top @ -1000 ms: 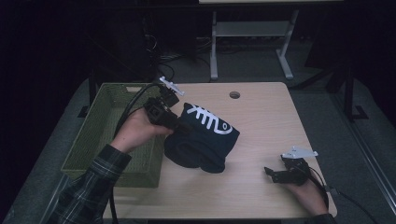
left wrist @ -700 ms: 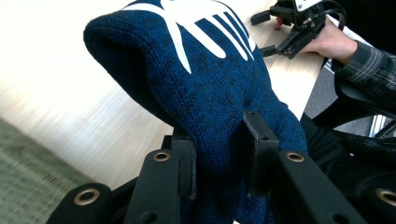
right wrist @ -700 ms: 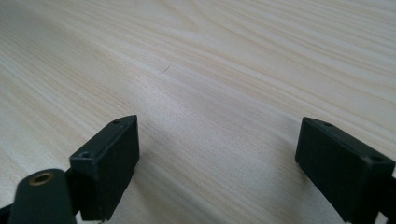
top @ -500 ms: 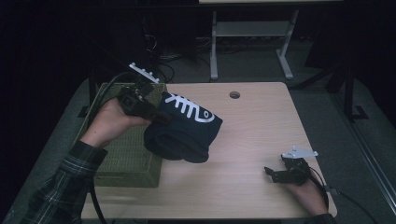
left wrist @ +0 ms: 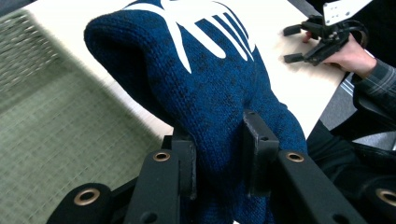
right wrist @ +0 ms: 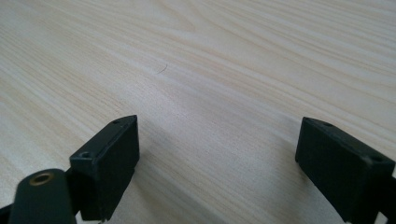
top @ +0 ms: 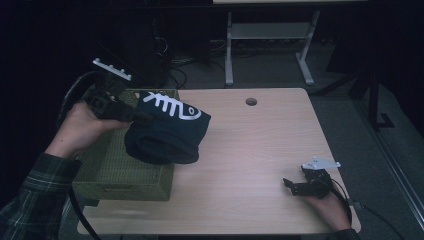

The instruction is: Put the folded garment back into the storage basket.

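A dark blue knit hat (top: 167,131) with a white fish-bone design hangs in the air over the right edge of a green woven basket (top: 120,172). My left gripper (top: 131,116) is shut on the hat's folded end, both jaws pressing into the knit (left wrist: 219,154). In the left gripper view the hat (left wrist: 205,74) droops away from the jaws above the basket's mesh (left wrist: 56,135). My right gripper (top: 292,186) rests open on the wooden table (top: 260,145) near its front right corner, with only bare wood (right wrist: 210,84) between its jaws (right wrist: 215,158).
The table has a round cable hole (top: 251,101) at its back edge. A white desk frame (top: 270,35) stands on the dark floor behind. The other hand and right gripper (left wrist: 322,39) appear far off in the left gripper view.
My left gripper has carried the hat leftward and upward, from over the table's middle to above the basket's right edge. The right gripper has stayed put.
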The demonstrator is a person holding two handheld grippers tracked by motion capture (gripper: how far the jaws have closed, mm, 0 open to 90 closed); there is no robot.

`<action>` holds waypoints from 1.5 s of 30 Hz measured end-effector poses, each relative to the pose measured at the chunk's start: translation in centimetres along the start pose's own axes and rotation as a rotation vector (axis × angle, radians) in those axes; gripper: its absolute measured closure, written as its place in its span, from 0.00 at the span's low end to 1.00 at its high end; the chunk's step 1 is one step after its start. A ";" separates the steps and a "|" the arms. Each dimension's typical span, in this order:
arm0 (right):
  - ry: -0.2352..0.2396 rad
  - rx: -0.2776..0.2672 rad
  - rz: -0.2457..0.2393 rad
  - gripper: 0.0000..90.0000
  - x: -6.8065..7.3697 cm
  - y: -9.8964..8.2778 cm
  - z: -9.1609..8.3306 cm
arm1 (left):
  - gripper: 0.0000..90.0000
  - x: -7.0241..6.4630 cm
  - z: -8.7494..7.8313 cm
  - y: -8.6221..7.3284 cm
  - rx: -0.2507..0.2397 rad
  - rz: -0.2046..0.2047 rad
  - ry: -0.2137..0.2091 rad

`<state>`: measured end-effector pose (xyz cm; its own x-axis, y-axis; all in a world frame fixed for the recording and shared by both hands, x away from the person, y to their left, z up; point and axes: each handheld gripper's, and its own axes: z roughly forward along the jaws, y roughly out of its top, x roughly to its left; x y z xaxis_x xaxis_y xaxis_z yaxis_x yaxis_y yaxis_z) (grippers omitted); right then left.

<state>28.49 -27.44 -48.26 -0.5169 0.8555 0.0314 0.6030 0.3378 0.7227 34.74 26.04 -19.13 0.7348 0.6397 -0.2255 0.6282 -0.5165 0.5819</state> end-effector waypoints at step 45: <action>-0.014 -0.001 0.006 0.15 -0.1 0.0 0.0 | 0.78 7.7 -1.6 -9.9 -0.038 -0.228 0.028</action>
<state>28.58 -27.48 -48.25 -0.5045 0.8630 0.0259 0.6055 0.3323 0.7232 33.79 36.99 -25.35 0.5676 0.7528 -0.3332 0.7666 -0.3357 0.5475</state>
